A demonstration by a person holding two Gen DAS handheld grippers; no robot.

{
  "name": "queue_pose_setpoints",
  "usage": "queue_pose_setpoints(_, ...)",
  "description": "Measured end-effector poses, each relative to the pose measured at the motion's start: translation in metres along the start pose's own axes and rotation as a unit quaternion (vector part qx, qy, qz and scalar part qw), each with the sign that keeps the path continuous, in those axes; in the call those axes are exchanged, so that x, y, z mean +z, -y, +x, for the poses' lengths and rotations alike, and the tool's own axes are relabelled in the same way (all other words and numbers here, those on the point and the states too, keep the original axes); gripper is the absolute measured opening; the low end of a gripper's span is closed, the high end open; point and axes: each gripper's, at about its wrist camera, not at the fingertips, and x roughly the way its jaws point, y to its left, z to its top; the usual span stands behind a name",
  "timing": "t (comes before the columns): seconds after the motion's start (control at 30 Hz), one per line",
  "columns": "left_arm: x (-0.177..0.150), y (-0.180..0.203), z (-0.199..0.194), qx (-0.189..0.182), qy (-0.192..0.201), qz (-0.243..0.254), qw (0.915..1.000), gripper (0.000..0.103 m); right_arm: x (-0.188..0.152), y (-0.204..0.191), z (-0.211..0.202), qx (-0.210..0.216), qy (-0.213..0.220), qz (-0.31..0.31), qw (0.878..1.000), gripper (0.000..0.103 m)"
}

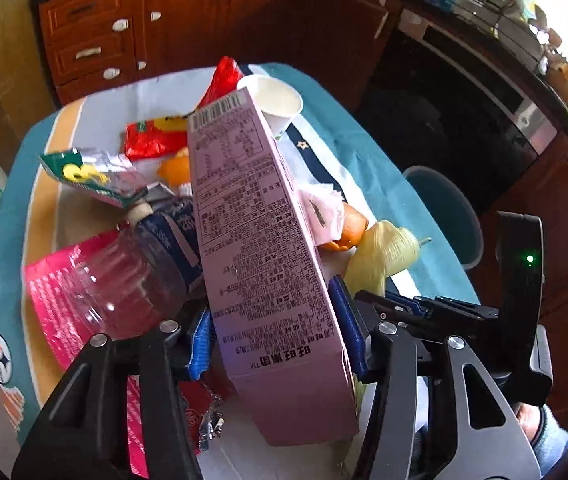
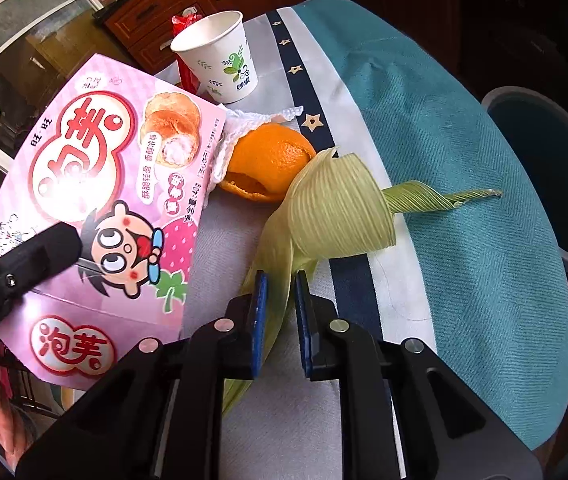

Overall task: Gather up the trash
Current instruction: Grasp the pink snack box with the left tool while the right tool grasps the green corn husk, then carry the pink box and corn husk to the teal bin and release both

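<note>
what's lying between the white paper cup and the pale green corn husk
In the right wrist view, an orange peel lies between the white paper cup and the pale green corn husk.

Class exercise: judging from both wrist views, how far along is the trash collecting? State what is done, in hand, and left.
Done: nothing shown; the bin looks empty. In hand: left gripper clamps the pink box; right gripper pinches the corn husk. Left: orange peel, paper cup, bottle, wrappers.
</note>
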Motion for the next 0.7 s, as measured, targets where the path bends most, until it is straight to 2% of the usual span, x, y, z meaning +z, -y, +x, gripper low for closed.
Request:
queue_pose_setpoints(0.07,-0.001,0.006,-0.011,0.014,0.007,0.023,0.9996,0.051,0.000,-0.001,-0.008,0.002,0.006,-0.001,1.000,0.005)
queue_pose_setpoints(0.23,0.000,0.013,-0.035,0.024,0.021,0.053,0.9981,0.049,0.000,-0.003,-0.037,-0.005,0.033,-0.012,0.999,0.003)
queue_pose_setpoints(0.47,0.013,0.019,-0.073,0.016,0.064,0.085,0.9943,0.045,0.010,-0.002,-0.077,-0.002,0.074,-0.015,0.997,0.002)
queue_pose_setpoints(0.6,0.023,0.029,-0.100,0.005,0.093,0.107,0.9899,0.044,0.018,-0.005,-0.103,0.012,0.097,-0.019,0.995,0.002)
queue_pose_setpoints(0.7,0.035,0.039,-0.114,-0.010,0.105,0.122,0.9870,0.044,0.024,-0.006,-0.125,0.007,0.121,-0.026,0.992,0.002)
